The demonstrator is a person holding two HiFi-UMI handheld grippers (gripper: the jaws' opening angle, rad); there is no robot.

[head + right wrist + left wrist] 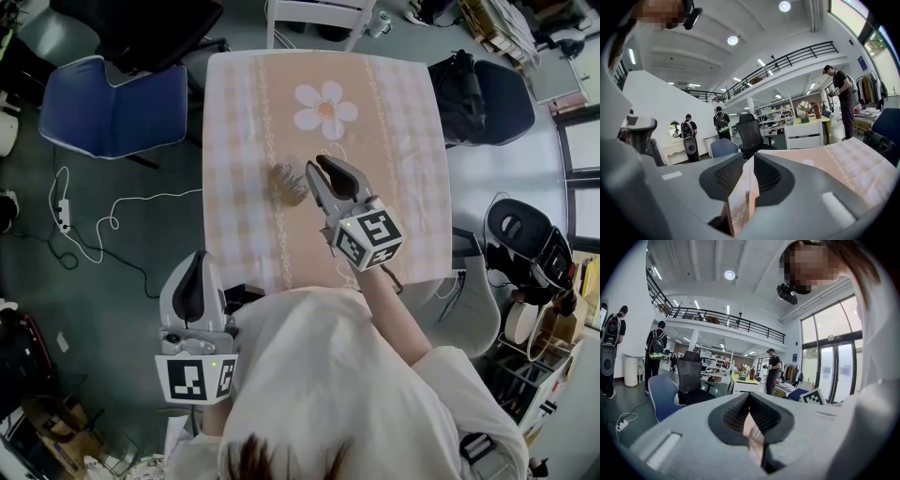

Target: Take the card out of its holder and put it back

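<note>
card holder (291, 180) lying mid-desk (242, 225), card itself too small to tell | right gripper (317, 165) hovering just right of it, fingers standing narrowly apart, gripping nothing | left gripper (198, 261) hanging off the desk's near-left edge, fingers touching, empty

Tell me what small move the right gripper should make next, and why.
Probably ease the right gripper left toward the card holder and line its jaws on it. The jaws stand apart with only tablecloth showing between them, and the holder sits just left of their tips, not between them. The left gripper is farther away.
</note>
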